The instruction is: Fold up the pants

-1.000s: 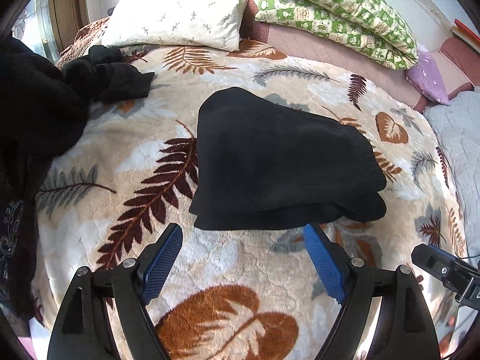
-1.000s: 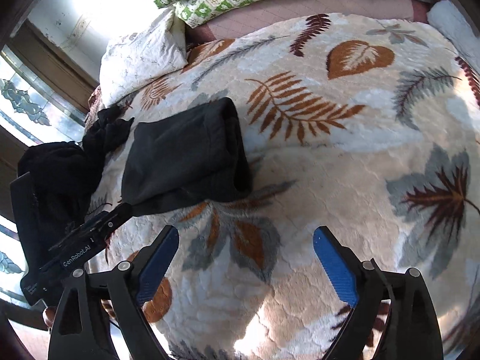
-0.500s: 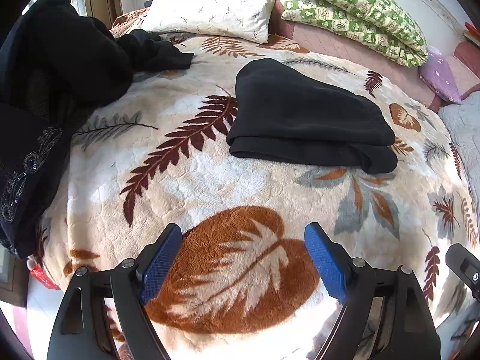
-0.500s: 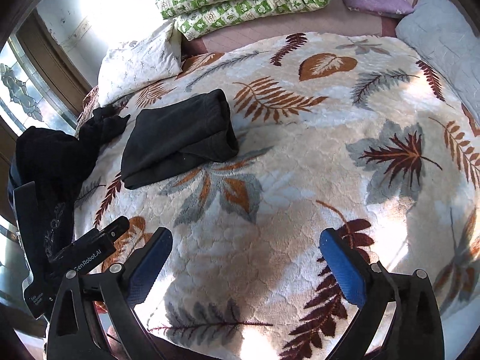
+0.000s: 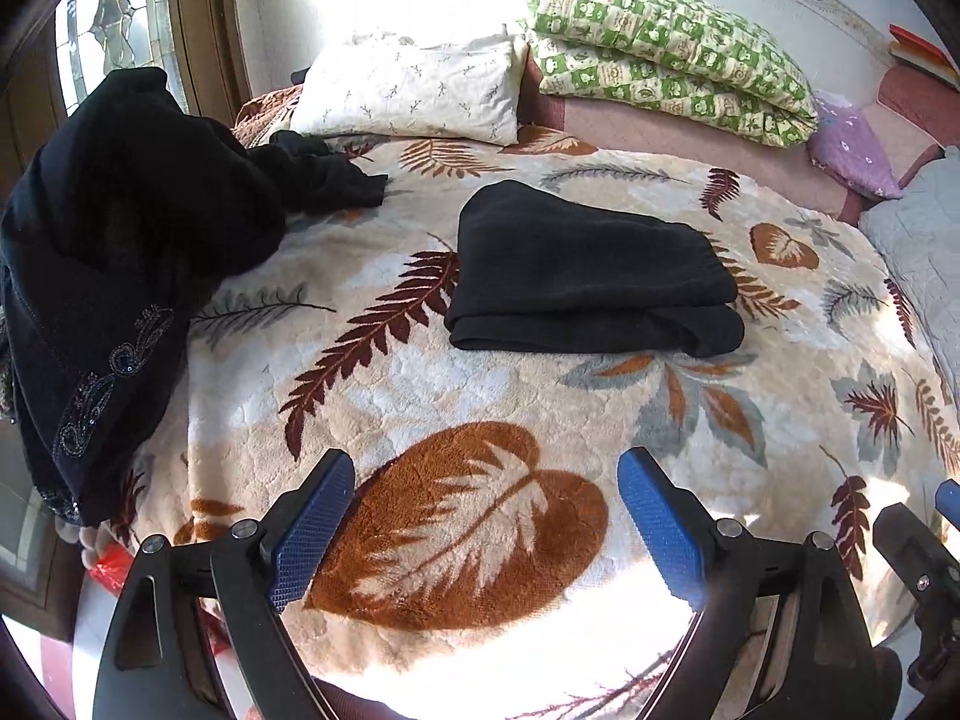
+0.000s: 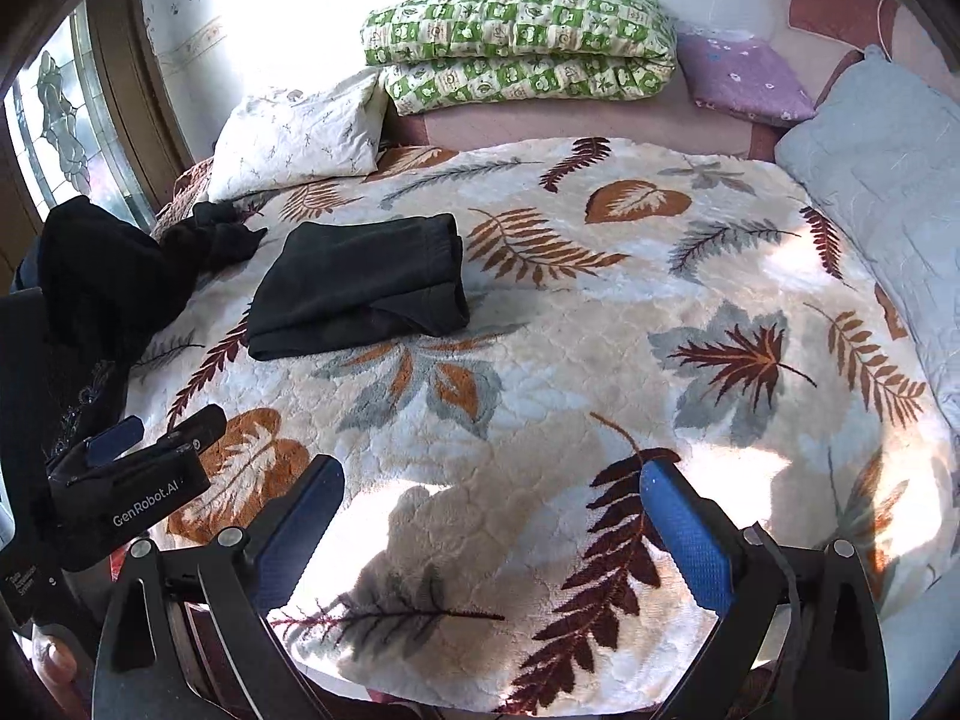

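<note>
The black pants [image 5: 591, 276] lie folded in a compact stack on the leaf-patterned blanket [image 5: 480, 420], at the bed's middle left. They also show in the right wrist view [image 6: 360, 288]. My left gripper [image 5: 486, 516] is open and empty, near the bed's front edge, well back from the pants. My right gripper [image 6: 492, 522] is open and empty, also at the front edge, to the right of the left gripper [image 6: 129, 468].
A heap of dark clothes [image 5: 120, 252] lies at the bed's left edge. A white pillow [image 5: 414, 96], a green patterned quilt [image 5: 672, 54], a purple cushion [image 5: 852, 144] and a grey quilt [image 6: 888, 180] line the back and right side.
Both grippers have pulled back from the folded pants toward the bed's front edge and risen, staying open. The pants have not moved.
</note>
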